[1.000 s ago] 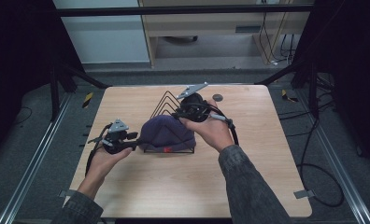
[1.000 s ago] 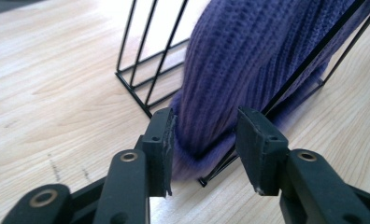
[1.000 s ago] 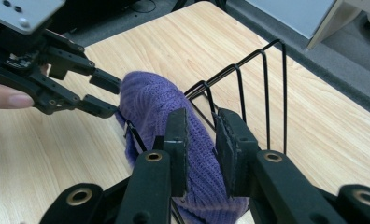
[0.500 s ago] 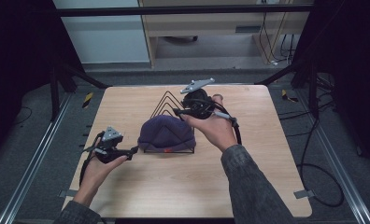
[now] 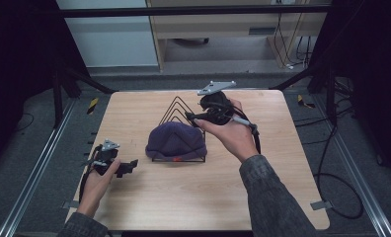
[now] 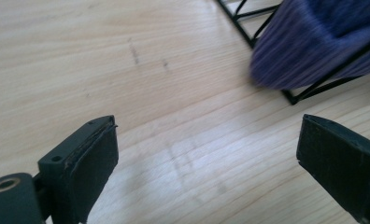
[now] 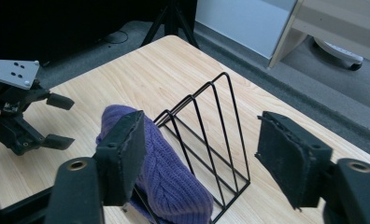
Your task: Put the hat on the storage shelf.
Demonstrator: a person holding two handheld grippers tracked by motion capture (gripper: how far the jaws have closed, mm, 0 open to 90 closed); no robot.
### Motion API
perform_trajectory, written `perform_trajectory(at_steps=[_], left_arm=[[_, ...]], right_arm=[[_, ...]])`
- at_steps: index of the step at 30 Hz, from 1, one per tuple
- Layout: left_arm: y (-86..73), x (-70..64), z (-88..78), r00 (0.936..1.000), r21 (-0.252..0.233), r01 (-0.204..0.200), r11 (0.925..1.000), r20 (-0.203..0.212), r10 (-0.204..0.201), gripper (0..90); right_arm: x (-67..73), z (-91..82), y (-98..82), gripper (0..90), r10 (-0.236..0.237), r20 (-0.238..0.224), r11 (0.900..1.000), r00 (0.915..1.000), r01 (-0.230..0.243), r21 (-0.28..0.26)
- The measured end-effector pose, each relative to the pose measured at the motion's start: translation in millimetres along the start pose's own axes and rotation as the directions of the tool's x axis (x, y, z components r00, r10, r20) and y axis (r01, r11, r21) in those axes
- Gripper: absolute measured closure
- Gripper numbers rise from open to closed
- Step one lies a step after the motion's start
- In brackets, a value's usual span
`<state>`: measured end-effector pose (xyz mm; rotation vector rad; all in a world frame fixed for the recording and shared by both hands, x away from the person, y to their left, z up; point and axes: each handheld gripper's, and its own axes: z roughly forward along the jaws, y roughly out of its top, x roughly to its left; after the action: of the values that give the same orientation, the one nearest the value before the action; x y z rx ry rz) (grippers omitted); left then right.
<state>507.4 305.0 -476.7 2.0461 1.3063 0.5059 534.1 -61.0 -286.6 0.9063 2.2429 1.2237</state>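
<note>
A purple knit beanie (image 5: 176, 140) hangs over the front of a black wire rack (image 5: 176, 107) in the middle of the wooden table (image 5: 282, 123). My left gripper (image 5: 133, 165) sits low at the table's left, clear of the beanie (image 6: 314, 42), and its jaws have just been opening with nothing between them. My right gripper (image 5: 192, 118) hovers just right of and behind the rack, its jaws also just opened and empty. The right gripper view looks down past its open jaws onto the beanie (image 7: 169, 172), the rack (image 7: 211, 121) and the left gripper (image 7: 57, 119) beyond.
The rack's triangular dividers (image 5: 178, 106) stand bare behind the beanie. Metal rails (image 5: 35, 173) run along the floor on both sides of the table. Cables (image 5: 332, 182) lie on the floor at the right, and a cabinet (image 5: 223, 29) stands beyond the far edge.
Both grippers have let go of the beanie and opened. The left one drew back to the left and sank toward the table. The right one lifted away to the right.
</note>
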Motion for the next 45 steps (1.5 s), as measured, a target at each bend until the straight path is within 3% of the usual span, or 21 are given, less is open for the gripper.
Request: perform_trajectory(at_steps=[12,17,22,31,38,40,45], left_arm=[[-8.3,5.9,10.2,0.9993,0.084,0.016,0.9963,-0.034,-0.013,4.8],[-12.9,7.0,14.5,0.9988,0.119,-0.007,0.9928,-0.047,0.013,2.6],[-14.7,8.3,14.6,0.9985,0.108,0.001,0.9942,-0.055,0.005,0.8],[-15.9,8.0,14.8,0.9987,0.103,-0.005,0.9947,-0.050,0.010,0.0],[-16.5,6.6,14.7,0.9988,0.100,-0.006,0.9950,-0.048,0.011,0.0],[-16.4,6.0,15.0,0.9988,0.099,-0.007,0.9951,-0.047,0.012,0.0],[-16.1,5.1,15.4,0.9990,0.098,-0.016,0.9951,-0.041,0.020,0.0]], right_arm=[[-9.5,-19.8,-2.9,16.9,0.038,0.029,0.999,0.9988,-0.037,-0.034],[-20.1,-37.0,-14.5,12.9,0.064,0.063,0.997,0.9959,-0.062,-0.042],[-34.4,-54.5,-36.5,10.9,0.100,0.090,0.994,0.9910,-0.096,-0.042],[-60.2,-68.4,-76.0,8.8,0.158,0.124,0.987,0.9795,-0.156,-0.028],[-69.6,-72.0,-106.5,8.4,0.188,0.129,0.982,0.9737,-0.188,-0.010],[-71.5,-72.0,-116.7,13.7,0.180,0.145,0.983,0.9728,-0.182,-0.001],[-71.8,-61.8,-153.8,15.9,0.174,0.167,0.981,0.9706,-0.186,0.062]])
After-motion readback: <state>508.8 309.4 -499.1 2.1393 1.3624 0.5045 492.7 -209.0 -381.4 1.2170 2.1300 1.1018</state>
